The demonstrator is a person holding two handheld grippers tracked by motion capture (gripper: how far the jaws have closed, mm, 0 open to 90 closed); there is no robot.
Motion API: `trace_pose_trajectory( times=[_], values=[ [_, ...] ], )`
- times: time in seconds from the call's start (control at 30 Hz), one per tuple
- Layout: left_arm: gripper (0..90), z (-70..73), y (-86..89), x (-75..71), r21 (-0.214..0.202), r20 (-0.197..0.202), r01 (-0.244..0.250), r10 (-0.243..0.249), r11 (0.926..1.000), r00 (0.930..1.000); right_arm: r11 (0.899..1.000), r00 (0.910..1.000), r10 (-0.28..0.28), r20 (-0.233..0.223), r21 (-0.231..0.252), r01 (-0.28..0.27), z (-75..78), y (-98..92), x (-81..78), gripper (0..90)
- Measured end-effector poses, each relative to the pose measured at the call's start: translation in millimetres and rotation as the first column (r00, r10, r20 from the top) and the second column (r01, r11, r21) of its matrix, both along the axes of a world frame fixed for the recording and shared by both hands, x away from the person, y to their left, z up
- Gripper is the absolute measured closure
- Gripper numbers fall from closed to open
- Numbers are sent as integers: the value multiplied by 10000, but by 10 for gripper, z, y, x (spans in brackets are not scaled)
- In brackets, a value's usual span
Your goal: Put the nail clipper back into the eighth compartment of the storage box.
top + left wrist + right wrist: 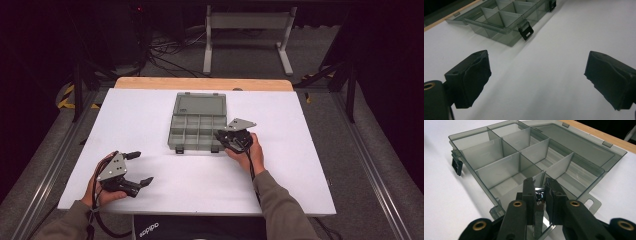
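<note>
A grey see-through compartment box (pixel 186 131) lies open in the middle of the white table, its lid (pixel 200 104) folded back flat behind it. In the right gripper view its dividers (pixel 496 171) stand up in a grid, and the cells I can see hold nothing. My right gripper (pixel 222 137) is at the box's near right corner. Its jaws stand close together (pixel 540 183) and are shut on a thin, shiny, clear plate (pixel 537 220) held on edge over the corner cell. My left gripper (pixel 143 167) rests at the near left of the table, wide open (pixel 537 72), with nothing between its pads.
The white table top (pixel 200 175) has a wooden strip (pixel 200 83) along its far edge. Two black latches (pixel 526 30) hang from the box's near side. A metal stand (pixel 247 30) and cables lie on the floor beyond the table.
</note>
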State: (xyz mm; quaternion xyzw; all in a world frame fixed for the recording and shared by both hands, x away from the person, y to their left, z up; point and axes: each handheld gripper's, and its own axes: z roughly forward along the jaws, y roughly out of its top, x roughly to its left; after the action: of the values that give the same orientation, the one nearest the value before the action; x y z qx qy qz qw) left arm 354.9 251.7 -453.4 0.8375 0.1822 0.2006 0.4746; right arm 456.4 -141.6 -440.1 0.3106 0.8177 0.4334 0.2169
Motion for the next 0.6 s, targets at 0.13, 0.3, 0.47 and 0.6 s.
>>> trace_pose_trajectory(
  times=[0.13,0.3,0.47,0.6],
  values=[
    [72,-1,-3,-3,-35,-34,-37,37,10000,10000,10000,10000,34,24,-33,-34,2,12,-5,768],
    [89,3,-7,-6,82,46,-211,211,9997,9998,10000,9994,61,352,-11,-60,32,-17,-22,740],
    [120,-1,-10,-4,47,81,-451,451,9990,9989,9999,9982,5,598,105,-11,76,-62,-40,704],
    [156,-10,-20,7,42,27,-813,813,9967,9967,9999,9969,55,787,111,-64,117,-68,-71,645]
  ],
)
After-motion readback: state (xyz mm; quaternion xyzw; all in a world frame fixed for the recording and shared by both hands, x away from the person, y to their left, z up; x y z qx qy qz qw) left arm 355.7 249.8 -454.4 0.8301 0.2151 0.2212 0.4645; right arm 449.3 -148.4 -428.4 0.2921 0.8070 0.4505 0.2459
